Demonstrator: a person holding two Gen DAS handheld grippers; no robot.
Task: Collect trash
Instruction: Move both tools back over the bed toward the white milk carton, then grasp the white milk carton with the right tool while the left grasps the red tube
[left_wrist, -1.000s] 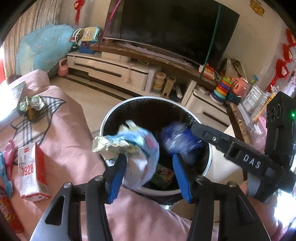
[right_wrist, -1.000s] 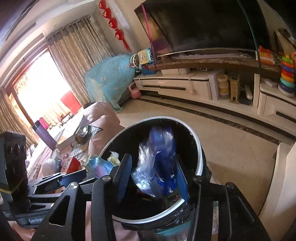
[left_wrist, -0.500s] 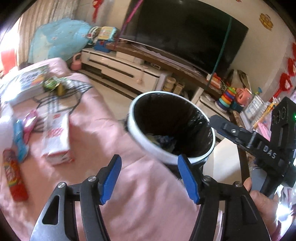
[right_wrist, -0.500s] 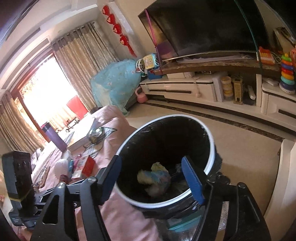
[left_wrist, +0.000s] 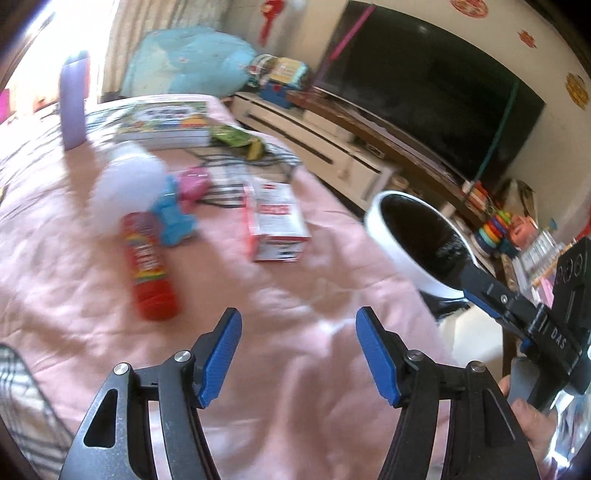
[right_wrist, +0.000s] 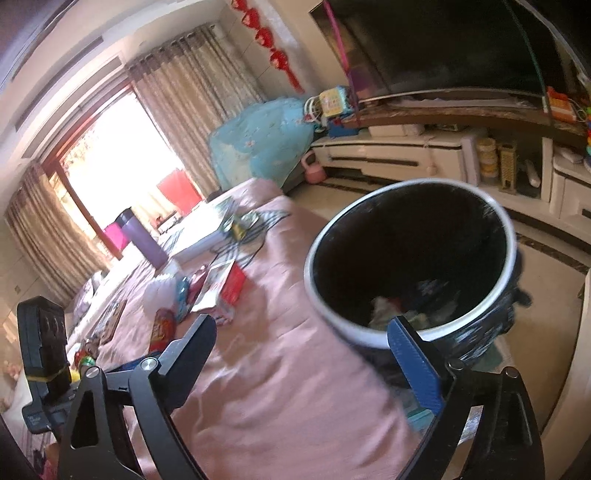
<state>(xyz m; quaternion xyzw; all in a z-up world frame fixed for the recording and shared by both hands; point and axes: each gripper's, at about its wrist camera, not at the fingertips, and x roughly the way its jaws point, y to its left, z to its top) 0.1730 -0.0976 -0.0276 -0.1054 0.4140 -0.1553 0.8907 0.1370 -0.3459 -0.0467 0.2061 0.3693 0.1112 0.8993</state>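
Left gripper (left_wrist: 298, 354): jaws apart, nothing between the blue pads, only pink cover under them. A second ago it hung over the trash bin (left_wrist: 417, 243) with a crumpled white-blue wrapper between the pads; now the wrapper is gone from the gripper, the jaws have just been opening, and the view has swung off the bin onto the pink-covered surface (left_wrist: 288, 332) (bed or sofa, can't tell). Bin now sits at the right of the left view, beside the cover's edge.

Right gripper (right_wrist: 306, 343): jaws wide apart and empty, just been opening further. A second ago a blue plastic bag was between its pads over the bin; now that's gone too. In the right view the bin (right_wrist: 413, 258) is just ahead, black liner, white rim, with crumpled trash low inside — blurred, looks like the dropped pieces plus older stuff.

Meaning: both drops look done, both grippers free, and this is the start of the next pick.

Still lying on the cover, left view, outward from the gripper: red snack tube (left_wrist: 149, 266) on its side, nearest; red-white carton (left_wrist: 277, 221) flat, between tube and bin; blue packet (left_wrist: 173, 218) and pink packet (left_wrist: 194, 184) just behind the tube; a white blurred lump (left_wrist: 127, 184) touching or beside the tube's far end, unclear. Farther back, green-yellow wrapper (left_wrist: 236, 138) against a stack of books (left_wrist: 162, 122), and a purple bottle (left_wrist: 74, 103) upright — the last two probably not trash.

Judgement: task partway, several pieces left; tube or carton is the likely next target for the left gripper.
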